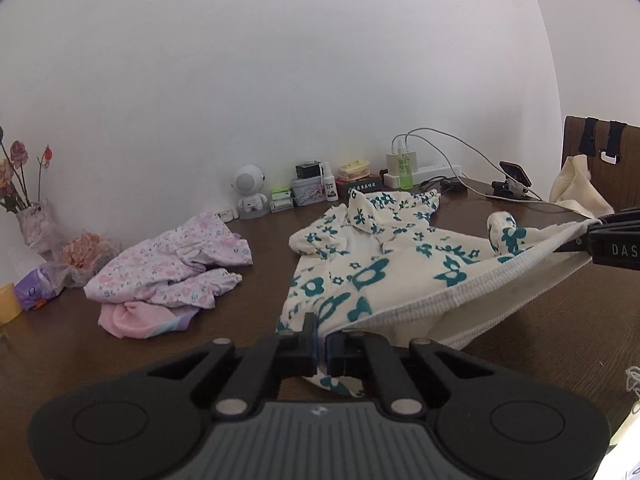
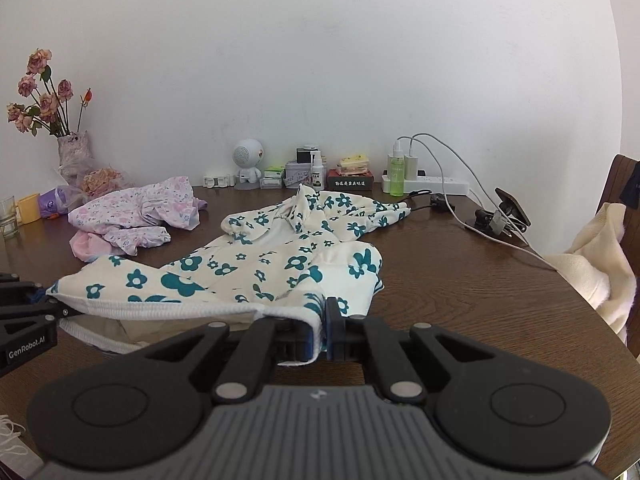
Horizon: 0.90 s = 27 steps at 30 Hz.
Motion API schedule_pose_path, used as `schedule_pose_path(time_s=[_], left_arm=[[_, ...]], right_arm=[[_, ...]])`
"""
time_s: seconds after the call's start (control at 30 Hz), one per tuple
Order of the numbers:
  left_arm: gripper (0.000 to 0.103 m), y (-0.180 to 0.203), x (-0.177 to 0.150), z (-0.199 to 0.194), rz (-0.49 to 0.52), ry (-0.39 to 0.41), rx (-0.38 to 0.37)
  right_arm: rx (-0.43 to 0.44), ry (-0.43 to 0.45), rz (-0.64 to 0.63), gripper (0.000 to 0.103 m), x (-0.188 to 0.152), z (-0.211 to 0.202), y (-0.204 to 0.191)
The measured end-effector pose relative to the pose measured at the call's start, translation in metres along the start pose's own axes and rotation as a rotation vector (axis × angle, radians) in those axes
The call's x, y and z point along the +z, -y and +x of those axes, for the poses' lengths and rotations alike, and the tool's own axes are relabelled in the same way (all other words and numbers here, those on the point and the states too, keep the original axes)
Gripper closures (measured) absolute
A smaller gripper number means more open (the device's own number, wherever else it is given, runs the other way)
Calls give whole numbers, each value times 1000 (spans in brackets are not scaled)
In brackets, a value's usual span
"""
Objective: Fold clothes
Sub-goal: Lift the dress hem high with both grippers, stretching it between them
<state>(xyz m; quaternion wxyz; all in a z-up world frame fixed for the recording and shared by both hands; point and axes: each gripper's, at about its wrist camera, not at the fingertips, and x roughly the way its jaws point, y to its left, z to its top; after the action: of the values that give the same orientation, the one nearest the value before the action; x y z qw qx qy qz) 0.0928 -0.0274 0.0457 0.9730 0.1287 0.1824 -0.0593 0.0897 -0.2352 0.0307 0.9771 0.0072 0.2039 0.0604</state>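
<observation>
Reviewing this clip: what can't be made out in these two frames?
- Floral garment: in both views its near hem drops behind the gripper bodies, so the lower part is hidden.
- Right gripper: cut off by the left wrist view's right edge.
- Left gripper: cut off by the right wrist view's left edge.
- Black box: label print too small to read.
- Cream cloth on the chair: partly cut off at the right edge; its type is unclear.

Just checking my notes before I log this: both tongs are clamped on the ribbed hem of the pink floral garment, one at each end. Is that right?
Not quite. The left tongs and the right tongs are clamped on the ribbed hem of the cream garment with teal flowers, one at each end. The pink floral garment lies untouched further left on the table, as both wrist views show.
</observation>
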Motion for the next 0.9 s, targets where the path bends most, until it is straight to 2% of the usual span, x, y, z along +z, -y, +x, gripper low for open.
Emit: schedule_pose_path(time_s=[0.03, 0.1, 0.13, 0.23, 0.37, 0.4, 0.43, 0.53, 0.7, 0.83, 0.9], left_arm=[[100, -3, 18, 2, 22, 41, 22], [100, -14, 67, 6, 56, 143, 80], [100, -19, 92, 6, 71, 194, 108], [100, -40, 181, -28, 58, 350, 190], [98, -68, 300, -73, 40, 558, 299], [98, -74, 328, -85, 36, 606, 325], [98, -75, 343, -96, 34, 625, 338], [98, -75, 376, -115, 46, 607, 363], [94, -96, 403, -135, -30, 528, 280], [93, -98, 422, -131, -15, 365, 279], [93, -102, 425, -127, -35, 320, 249]], right_arm=[[4, 9, -2, 100, 8, 3, 1], [34, 60, 18, 101, 47, 9, 8], [39, 102, 14, 101, 78, 7, 9], [49, 233, 2, 101, 171, 1, 11], [25, 500, -34, 101, 294, -70, -1], [24, 545, -28, 101, 314, -87, -2], [23, 580, -19, 101, 333, -101, -5], [-20, 593, -32, 101, 372, -120, -17], [-15, 590, 23, 101, 405, -140, -17], [-52, 494, -19, 101, 422, -134, -28], [-23, 467, -5, 101, 427, -135, -29]])
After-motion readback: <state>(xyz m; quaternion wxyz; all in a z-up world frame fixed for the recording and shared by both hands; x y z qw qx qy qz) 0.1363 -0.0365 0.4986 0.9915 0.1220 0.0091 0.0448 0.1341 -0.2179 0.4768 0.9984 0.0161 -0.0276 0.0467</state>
